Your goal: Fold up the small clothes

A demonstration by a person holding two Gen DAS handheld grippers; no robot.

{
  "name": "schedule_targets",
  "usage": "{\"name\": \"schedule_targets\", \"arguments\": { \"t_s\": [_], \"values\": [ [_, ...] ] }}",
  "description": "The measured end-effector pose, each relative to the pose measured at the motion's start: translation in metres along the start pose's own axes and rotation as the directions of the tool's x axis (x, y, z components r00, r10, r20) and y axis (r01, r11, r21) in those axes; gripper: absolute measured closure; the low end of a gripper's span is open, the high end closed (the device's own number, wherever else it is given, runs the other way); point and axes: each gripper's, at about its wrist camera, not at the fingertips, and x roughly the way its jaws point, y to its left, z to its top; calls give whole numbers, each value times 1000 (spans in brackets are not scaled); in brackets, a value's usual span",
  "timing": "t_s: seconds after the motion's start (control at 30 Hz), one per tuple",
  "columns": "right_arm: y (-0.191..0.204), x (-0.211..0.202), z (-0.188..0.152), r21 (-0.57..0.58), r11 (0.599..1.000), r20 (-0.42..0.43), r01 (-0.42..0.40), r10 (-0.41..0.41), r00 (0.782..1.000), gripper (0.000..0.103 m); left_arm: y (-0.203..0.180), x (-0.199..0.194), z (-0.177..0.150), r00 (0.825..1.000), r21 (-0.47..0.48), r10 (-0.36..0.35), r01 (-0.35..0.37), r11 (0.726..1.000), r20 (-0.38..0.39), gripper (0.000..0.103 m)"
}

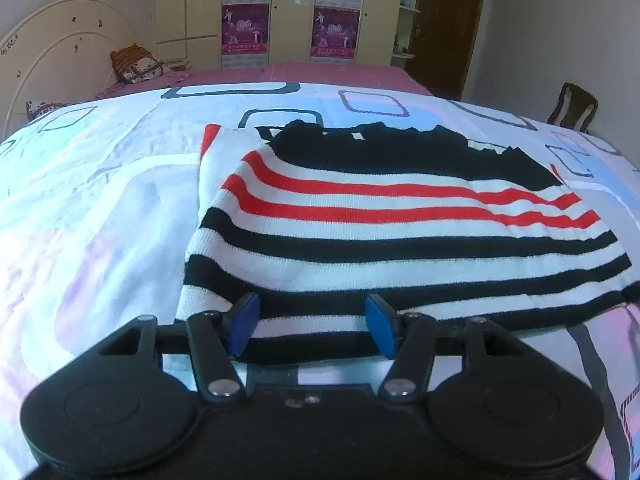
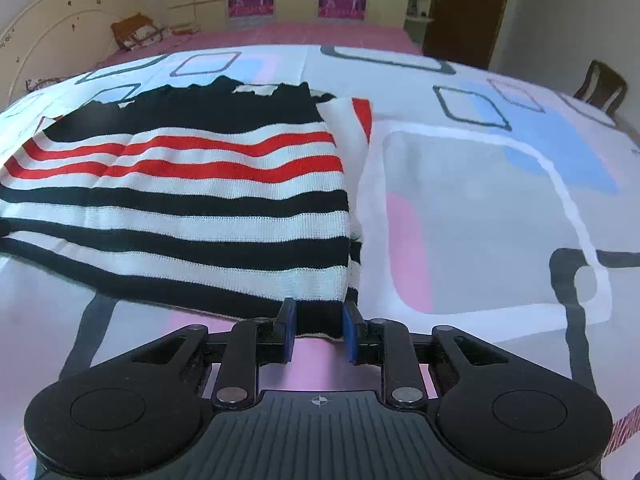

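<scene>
- Left hand-held gripper [image 1: 312, 326] sits low at the near hem of the sweater [image 1: 384, 216], its blue pads [image 1: 243, 326] spread wide with the hem's left end lying between them; neither pad presses the cloth.
- Right hand-held gripper [image 2: 318, 330] has its pads [image 2: 349, 332] much closer together, one on each side of the hem's near right corner; whether they actually pinch the knit or only flank it cannot be told.
- Sweater [image 2: 180, 200] lies flat on the bed [image 2: 480, 208], folded into a rough rectangle: black-and-white stripes nearest the grippers, two red stripes above them, a solid black band at the far edge.
- A folded-in part with a red edge [image 1: 209, 138] shows along one side of the sweater.
- Bed carries a white sheet printed with rounded squares in pink, blue and grey; beyond it lies a pink cover [image 1: 320, 74].
- A pillow [image 1: 136, 62] rests by the cream headboard [image 1: 52, 48].
- Wardrobe [image 1: 288, 8] with purple posters stands against the far wall, a dark door [image 1: 448, 24] to its right.
</scene>
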Motion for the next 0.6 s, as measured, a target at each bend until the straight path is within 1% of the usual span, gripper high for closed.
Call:
{"name": "schedule_targets", "arguments": {
  "t_s": [0.03,0.07,0.1,0.13,0.17,0.23,0.3,0.33,0.37,0.4,0.47,0.6],
  "values": [
    [-2,-5,1,30,999,35,37,-38,999,79,-3,-5,3,1000,0,11,-11,1000,8,44],
    [-1,-12,4,38,996,79,81,-84,993,79,-6,-10,6,1000,-5,14,-14,1000,24,41],
    [3,-21,7,22,996,126,86,-88,988,78,-12,-13,7,999,-9,-1,1,1000,35,39],
    [9,-25,10,2,999,141,47,-47,989,78,-19,-13,7,999,-2,-13,13,1000,39,34],
    [17,-22,16,-16,1000,133,19,-17,991,78,-27,-10,7,999,13,-11,10,1000,39,31],
    [33,-13,18,-46,999,106,1,4,994,78,-43,0,4,1000,44,-9,8,999,9,31],
    [43,0,15,-48,999,65,-20,23,998,78,-53,7,1,1000,71,-4,5,997,-10,30],
    [44,6,11,-53,999,42,-7,9,999,78,-56,10,-1,1000,90,10,-9,996,-12,30],
    [43,11,7,-59,998,31,12,-10,999,78,-55,11,-3,1000,93,9,-8,996,-11,28],
    [40,10,4,-58,998,44,11,-8,999,78,-52,11,-3,1000,86,6,-5,996,-12,27],
    [33,8,1,-62,997,47,39,-36,998,78,-46,10,-4,1000,85,12,-11,996,-11,27],
    [23,5,0,-63,997,37,32,-30,999,78,-36,8,-6,1000,80,14,-13,997,-8,27]
  ]
}}
